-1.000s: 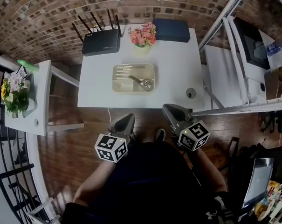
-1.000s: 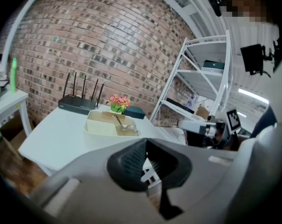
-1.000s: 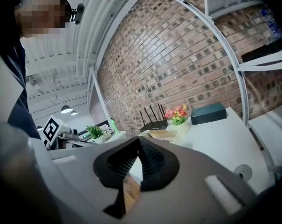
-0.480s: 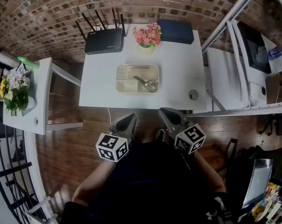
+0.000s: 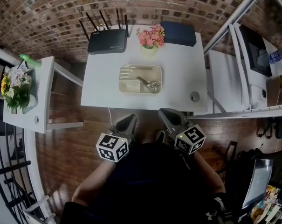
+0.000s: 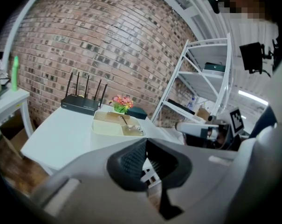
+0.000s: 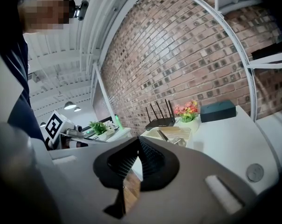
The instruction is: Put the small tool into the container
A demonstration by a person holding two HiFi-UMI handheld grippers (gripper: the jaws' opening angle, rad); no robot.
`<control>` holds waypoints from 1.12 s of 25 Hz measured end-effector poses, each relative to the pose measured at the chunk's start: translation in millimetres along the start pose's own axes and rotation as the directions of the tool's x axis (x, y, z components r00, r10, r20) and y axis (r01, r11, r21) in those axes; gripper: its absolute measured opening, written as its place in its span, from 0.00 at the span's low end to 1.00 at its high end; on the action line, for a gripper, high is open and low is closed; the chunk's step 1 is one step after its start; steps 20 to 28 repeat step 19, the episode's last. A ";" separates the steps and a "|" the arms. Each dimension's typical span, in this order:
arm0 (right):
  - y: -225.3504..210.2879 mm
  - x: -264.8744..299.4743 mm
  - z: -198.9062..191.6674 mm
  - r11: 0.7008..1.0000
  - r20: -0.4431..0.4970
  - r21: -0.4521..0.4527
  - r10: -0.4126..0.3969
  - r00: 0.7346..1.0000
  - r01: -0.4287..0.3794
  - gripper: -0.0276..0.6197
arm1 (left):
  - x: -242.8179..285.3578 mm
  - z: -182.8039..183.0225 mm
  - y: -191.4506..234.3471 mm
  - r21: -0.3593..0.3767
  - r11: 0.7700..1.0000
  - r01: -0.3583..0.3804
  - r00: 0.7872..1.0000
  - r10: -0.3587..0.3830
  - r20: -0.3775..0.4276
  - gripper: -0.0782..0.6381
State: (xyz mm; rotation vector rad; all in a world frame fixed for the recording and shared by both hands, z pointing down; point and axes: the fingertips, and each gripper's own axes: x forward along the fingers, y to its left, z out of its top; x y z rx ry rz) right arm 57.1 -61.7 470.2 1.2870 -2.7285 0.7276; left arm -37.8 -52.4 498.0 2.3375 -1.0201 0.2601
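We hold left tool (image 5: 126,119), right tool (image 5: 166,112) short of bench (image 5: 101,85), both pinched together, empty. Metal thing (image 5: 147,83) lies in tray (image 5: 123,88).

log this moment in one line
tool: in tray | left gripper: shut, empty | right gripper: shut, empty | both: short of table

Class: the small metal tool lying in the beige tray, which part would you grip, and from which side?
I'd grip the slim straight handle of the metal tool, coming straight down from above and closing across its width. It lies flat and slantwise in the tray, whose raised walls would likely bar any sideways approach.
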 end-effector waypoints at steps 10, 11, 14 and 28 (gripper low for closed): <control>0.1 -0.2 0.7 1.000 0.005 0.003 0.008 1.000 -0.008 0.06 | 0.7 -1.1 0.3 -0.005 1.000 -0.002 1.000 0.002 -0.010 0.11; -0.2 -0.4 0.8 1.000 0.006 0.006 0.009 1.000 -0.010 0.06 | 1.1 -1.2 0.1 -0.005 1.000 -0.002 1.000 0.002 -0.010 0.11; 0.6 -0.4 0.7 1.000 -0.003 0.008 0.012 1.000 -0.012 0.06 | 2.0 -1.1 0.0 -0.006 1.000 0.000 1.000 0.000 -0.012 0.11; 1.7 0.7 1.2 1.000 -0.025 0.008 0.011 1.000 -0.010 0.06 | 2.9 -0.2 1.2 -0.008 1.000 -0.001 1.000 0.000 -0.017 0.11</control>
